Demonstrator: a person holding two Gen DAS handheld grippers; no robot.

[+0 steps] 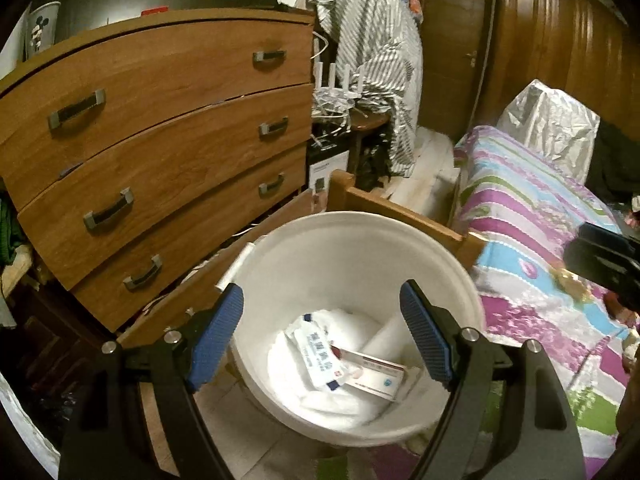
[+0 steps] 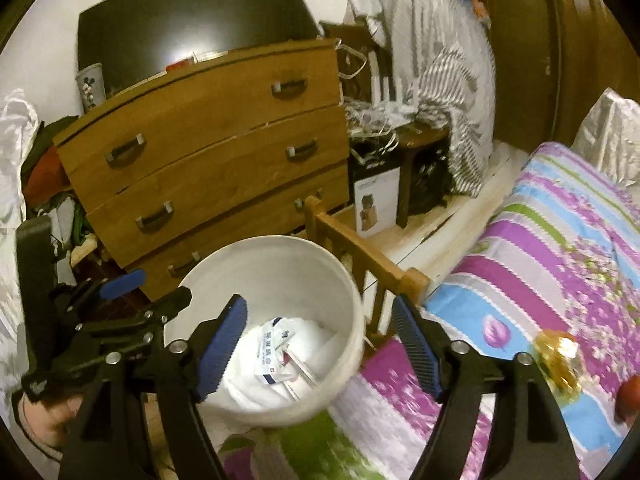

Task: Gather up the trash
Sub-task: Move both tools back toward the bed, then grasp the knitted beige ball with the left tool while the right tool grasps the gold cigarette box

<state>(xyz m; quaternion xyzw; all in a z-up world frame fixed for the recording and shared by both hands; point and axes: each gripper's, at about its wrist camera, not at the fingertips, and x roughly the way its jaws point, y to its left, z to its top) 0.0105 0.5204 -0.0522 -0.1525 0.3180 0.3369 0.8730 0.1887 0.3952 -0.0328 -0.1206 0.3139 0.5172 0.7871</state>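
A white bucket (image 1: 304, 248) stands on the floor between a wooden dresser and the bed; it also shows in the right wrist view (image 2: 256, 264). Inside lie white wrappers (image 1: 316, 348) and a flat carton (image 1: 374, 374). My left gripper (image 1: 322, 332) is open and empty, held over the bucket's mouth. My right gripper (image 2: 318, 348) is open and empty, above the bucket's right rim and the bed edge. A crumpled gold wrapper (image 2: 558, 358) lies on the striped bedspread (image 2: 540, 264) to the right. The left gripper shows in the right wrist view (image 2: 120, 300).
A wooden dresser (image 1: 160, 152) with several drawers stands left of the bucket. A wooden bed rail (image 2: 360, 256) runs behind it. A striped cloth (image 1: 372, 52) hangs over a cluttered side table. A red object (image 2: 628, 396) sits at the bedspread's right edge.
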